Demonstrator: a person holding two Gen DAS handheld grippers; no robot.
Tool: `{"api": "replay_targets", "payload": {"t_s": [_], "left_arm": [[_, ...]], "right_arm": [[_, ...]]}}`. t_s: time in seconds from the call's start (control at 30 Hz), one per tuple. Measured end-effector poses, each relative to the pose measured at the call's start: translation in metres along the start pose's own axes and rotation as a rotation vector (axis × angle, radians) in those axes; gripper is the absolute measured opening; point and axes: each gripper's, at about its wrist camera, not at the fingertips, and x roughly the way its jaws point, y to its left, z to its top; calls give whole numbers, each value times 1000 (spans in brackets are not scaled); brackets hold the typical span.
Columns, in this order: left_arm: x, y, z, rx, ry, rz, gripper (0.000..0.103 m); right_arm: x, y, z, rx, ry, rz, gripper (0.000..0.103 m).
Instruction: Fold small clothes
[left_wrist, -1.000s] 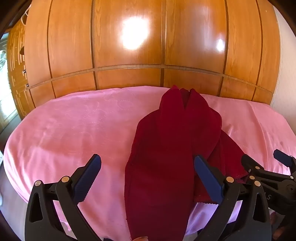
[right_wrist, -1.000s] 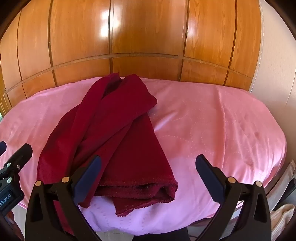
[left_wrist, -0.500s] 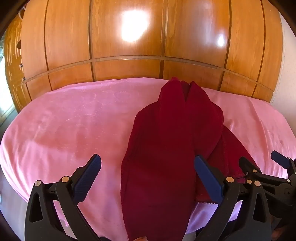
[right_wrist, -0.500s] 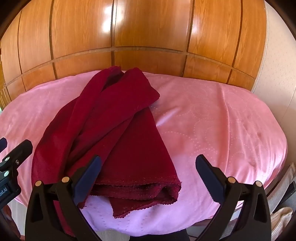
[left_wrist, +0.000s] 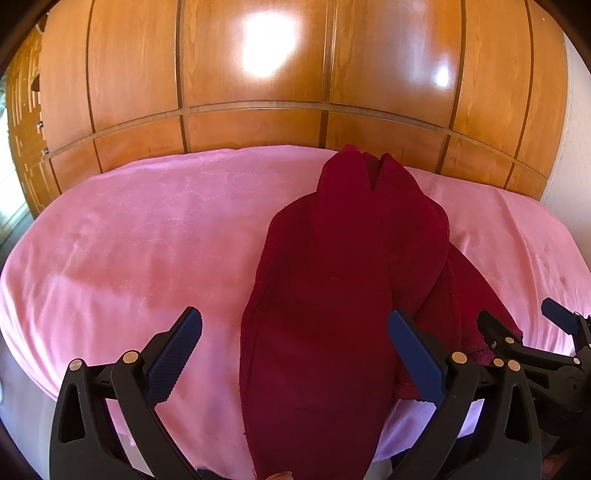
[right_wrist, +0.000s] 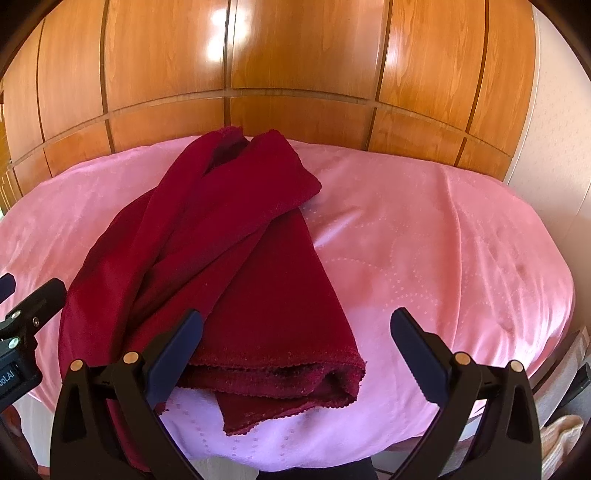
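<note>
A dark red fleece garment (left_wrist: 343, 280) lies crumpled on the pink bedcover (left_wrist: 147, 229), its near end hanging over the front edge. My left gripper (left_wrist: 295, 350) hovers open over that near end, holding nothing. In the right wrist view the same garment (right_wrist: 236, 258) shows a folded, layered hem toward me. My right gripper (right_wrist: 295, 350) is open above that hem, with its left finger (right_wrist: 177, 354) over the cloth. The right gripper (left_wrist: 528, 325) also appears at the lower right of the left wrist view, and the left gripper's tips (right_wrist: 26, 295) at this view's left edge.
A glossy wooden wardrobe (left_wrist: 295, 92) stands right behind the bed. A pale wall (right_wrist: 561, 129) runs along the right. Beige cloth (right_wrist: 565, 439) lies low past the bed's right corner. Bare pink cover (right_wrist: 443, 240) spreads to the right of the garment.
Both cameras have drifted slightly forward and lower over the bed's front edge. The garment has not moved and both grippers stay open.
</note>
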Motion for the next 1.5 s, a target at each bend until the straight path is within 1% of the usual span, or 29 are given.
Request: {"api": "replay_targets", "payload": {"t_s": [0.47,0.77,0.97,1.5], "left_arm": [[-1,-5,1,14,13,-10,100],[0,0,1,-7,23,-13,100],[0,-2,1,13,27,-22,100],[2,0,0,17,37,-29,100]], "right_arm": [[4,-1,2,-2,17,3,101],[4,0,1,-5,13,7,101],[5,3,-1,-18,15,17,101],[4,4,-1,-20,16,18,101]]}}
